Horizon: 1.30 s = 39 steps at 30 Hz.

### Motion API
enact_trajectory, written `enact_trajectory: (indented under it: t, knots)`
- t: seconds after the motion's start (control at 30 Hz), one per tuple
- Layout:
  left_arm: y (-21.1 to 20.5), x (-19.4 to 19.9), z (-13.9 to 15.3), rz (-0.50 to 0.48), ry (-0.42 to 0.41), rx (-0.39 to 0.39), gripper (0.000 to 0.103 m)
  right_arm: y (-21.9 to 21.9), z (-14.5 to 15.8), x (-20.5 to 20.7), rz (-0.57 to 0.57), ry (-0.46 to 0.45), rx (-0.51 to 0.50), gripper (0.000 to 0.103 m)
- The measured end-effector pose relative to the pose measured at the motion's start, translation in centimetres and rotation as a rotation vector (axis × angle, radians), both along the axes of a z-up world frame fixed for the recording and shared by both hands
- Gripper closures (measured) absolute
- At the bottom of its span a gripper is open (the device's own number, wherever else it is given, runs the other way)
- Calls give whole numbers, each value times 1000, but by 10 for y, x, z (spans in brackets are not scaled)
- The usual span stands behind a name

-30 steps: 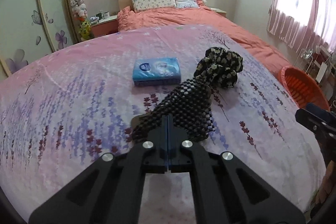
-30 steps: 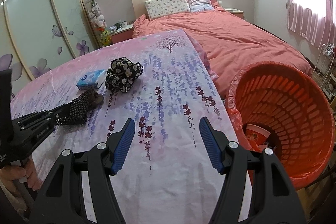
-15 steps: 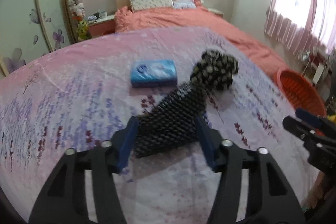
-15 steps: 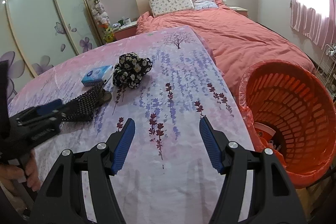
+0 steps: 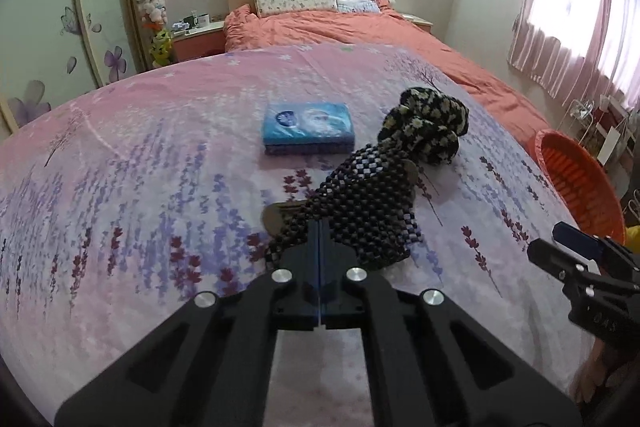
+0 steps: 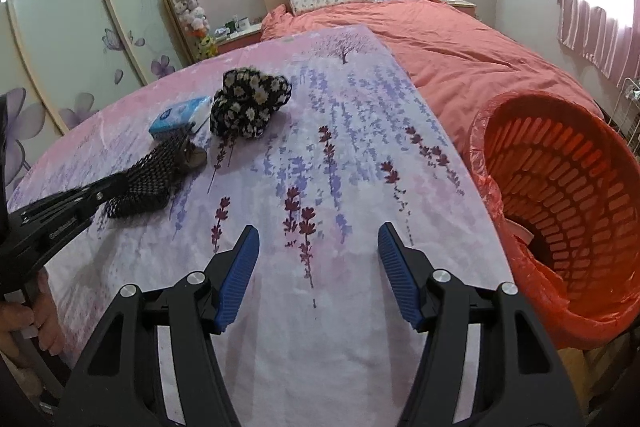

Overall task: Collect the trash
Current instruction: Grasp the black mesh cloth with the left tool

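Note:
A black beaded mat (image 5: 360, 203) lies on the pink floral tablecloth (image 5: 140, 187). My left gripper (image 5: 319, 227) is shut with its tips on the mat's near edge; it also shows in the right wrist view (image 6: 108, 189), at the mat (image 6: 156, 171). A black daisy-print cloth bundle (image 5: 426, 125) (image 6: 248, 107) sits just behind the mat. A blue tissue pack (image 5: 306, 127) (image 6: 180, 115) lies left of it. My right gripper (image 6: 318, 275) is open and empty over the tablecloth. The orange trash basket (image 6: 560, 195) (image 5: 580, 179) stands off the table's right edge.
A bed with an orange cover (image 6: 460, 43) lies beyond the table. Sliding wardrobe doors (image 6: 80, 27) are on the left. A pink curtain (image 5: 580, 7) hangs at the right. The basket holds a red liner (image 6: 480, 131).
Half a second ago my left gripper was open around the mat; now it is shut on the mat's near edge. My right gripper stays open and has drifted a little.

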State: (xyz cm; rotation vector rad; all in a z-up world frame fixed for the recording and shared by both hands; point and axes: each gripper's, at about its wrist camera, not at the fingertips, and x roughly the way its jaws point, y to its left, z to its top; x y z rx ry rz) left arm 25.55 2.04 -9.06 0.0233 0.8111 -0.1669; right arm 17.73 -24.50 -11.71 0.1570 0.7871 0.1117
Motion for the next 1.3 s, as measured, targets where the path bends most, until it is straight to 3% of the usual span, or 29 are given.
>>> enact_trajectory:
  t: [0.27, 0.4, 0.43, 0.5, 0.63, 0.77, 0.93, 1.07, 1.17, 1.3]
  knots:
    - [51, -8, 10, 82, -16, 3, 102, 0, -2, 1, 1, 9, 8, 40]
    - [66, -9, 11, 81, 8, -61, 100, 1, -2, 2, 9, 14, -5, 40]
    - [63, -11, 12, 73, 6, -69, 95, 2, -2, 2, 11, 14, -10, 40]
    - [55, -14, 13, 42, 1, -88, 70, 3, -2, 3, 13, 15, -13, 40]
    - [31, -18, 11, -19, 2, -100, 65, 3, -2, 3, 13, 15, -13, 40]
    - [9, -18, 3, -47, 13, -63, 57, 3, -2, 3, 14, 15, -12, 40]
    - [-5, -9, -6, -38, 52, -43, 58, 3, -2, 2, 13, 15, -13, 40]
    - [-9, -2, -10, -22, 67, -23, 71, 3, -2, 3, 13, 15, -11, 40]
    - [-9, -1, -11, -20, 70, -12, 87, 3, -2, 3, 13, 15, -13, 39]
    - [-6, -1, -11, -23, 68, -19, 95, 3, -2, 3, 13, 15, -12, 39]
